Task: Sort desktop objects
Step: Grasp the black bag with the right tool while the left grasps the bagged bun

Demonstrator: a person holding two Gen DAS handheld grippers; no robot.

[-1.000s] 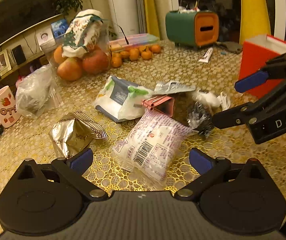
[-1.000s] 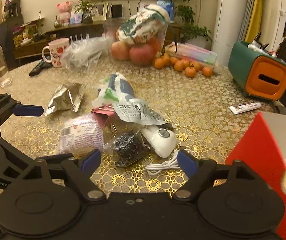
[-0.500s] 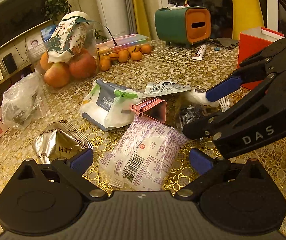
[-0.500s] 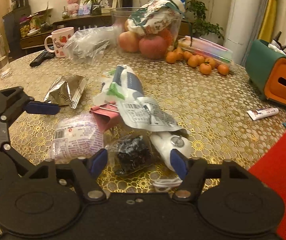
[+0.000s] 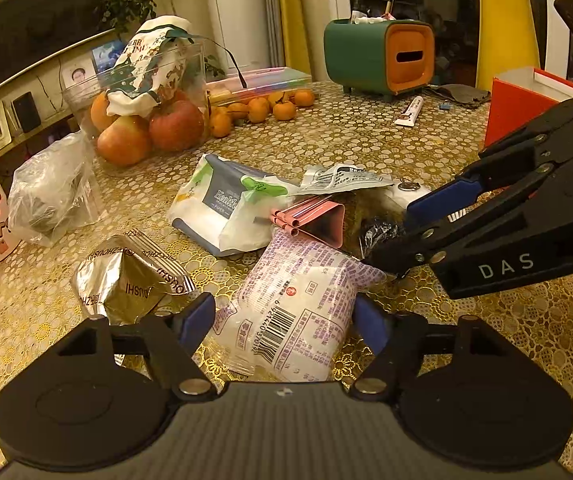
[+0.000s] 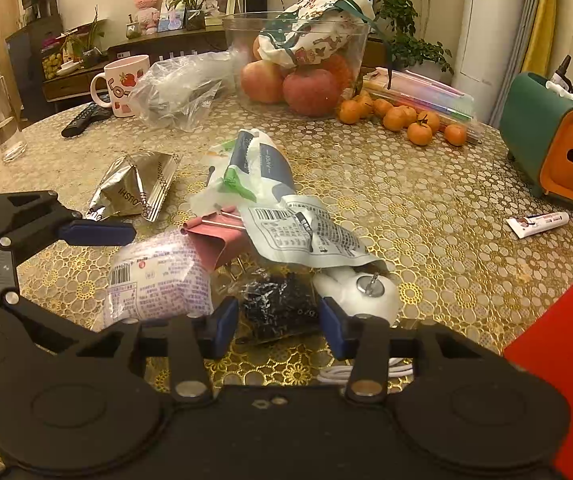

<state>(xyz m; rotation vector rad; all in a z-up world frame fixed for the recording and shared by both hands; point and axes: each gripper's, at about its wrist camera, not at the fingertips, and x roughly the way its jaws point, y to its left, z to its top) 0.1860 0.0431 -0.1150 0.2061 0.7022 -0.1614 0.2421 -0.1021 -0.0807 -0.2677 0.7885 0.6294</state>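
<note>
Change since earlier frames: both claws have narrowed, and the right claw has come in low over the heap at centre frame.
Left claw (image 5: 282, 320): closing, jaws partly open either side of the purple-printed packet (image 5: 298, 312); the pads look close to its edges, and I cannot tell if they press yet.
Right claw (image 6: 276, 322): closing, jaws partly open around the clear bag of dark bits (image 6: 276, 304), lower centre of the right wrist view; pads beside it, grip not confirmed.
Where the things lie: on the bench (image 5: 366, 148), in a loose heap with a wet-wipes pack (image 5: 226, 204), a pink folded piece (image 5: 318, 220), a flat printed sachet (image 6: 302, 232) and a white gadget (image 6: 358, 292) with its cable.
Handling, packet: likely light, soft and puffy, with slick film; best taken across the middle, not by the sealed end flap.
Handling, dark bag: likely light, crinkly and slippery; a pinch on the bunched body seems safer than on loose film, and the sachet overlapping its far edge may drag along.
Foil pouch (image 5: 126, 280): crumpled, left of the packet, apart from the heap.
Clear bowl (image 6: 298, 52): upper centre, holds apples and a printed cloth bag.
Red box (image 5: 522, 104): right edge, top open; contents hidden.
Green and orange box (image 5: 378, 56): far side, brushes and a white scrap stick out of its top.
Mug (image 6: 122, 84): upper left, contents not visible.
Plastic bag (image 6: 178, 88): beside the mug, something dark inside.
</note>
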